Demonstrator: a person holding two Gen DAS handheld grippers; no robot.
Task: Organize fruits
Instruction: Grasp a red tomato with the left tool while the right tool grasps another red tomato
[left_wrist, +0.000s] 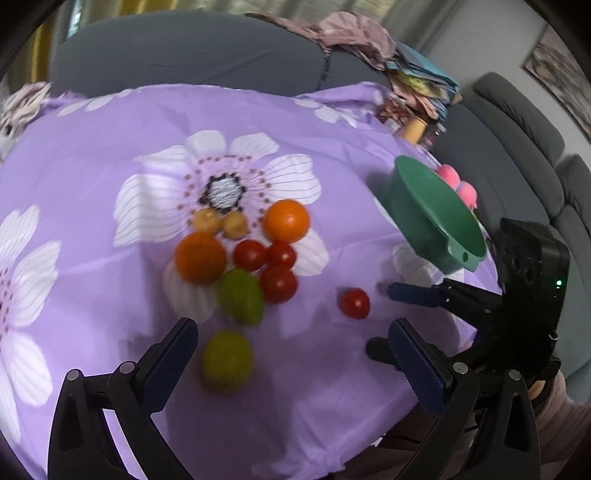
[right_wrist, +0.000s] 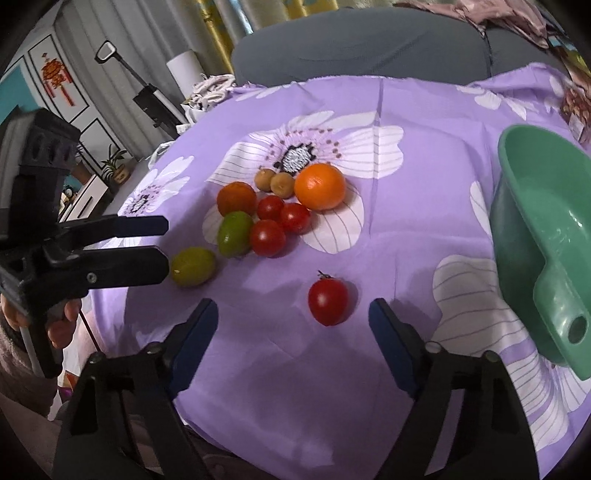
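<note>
On the purple flowered cloth (left_wrist: 92, 155) lies a cluster of fruit: two oranges (left_wrist: 286, 220) (right_wrist: 320, 186), three red tomatoes (left_wrist: 278, 283) (right_wrist: 267, 237), two small brown fruits (left_wrist: 234, 224) (right_wrist: 282, 184) and a green fruit (left_wrist: 240, 296) (right_wrist: 235, 233). A second green fruit (left_wrist: 228, 360) (right_wrist: 192, 266) lies apart, just ahead of my open, empty left gripper (left_wrist: 291, 339) (right_wrist: 162, 243). A lone tomato (right_wrist: 328, 301) (left_wrist: 355, 303) lies just ahead of my open, empty right gripper (right_wrist: 293, 314) (left_wrist: 384, 317). A green bowl (right_wrist: 546, 229) (left_wrist: 436, 210) stands at the right.
A grey sofa (left_wrist: 184, 55) runs behind the table and to the right. Piled cloth and papers (left_wrist: 417, 81) sit at the far right corner. Pink balls (left_wrist: 458, 182) lie behind the bowl. A white cabinet and a vacuum (right_wrist: 147, 96) stand at left.
</note>
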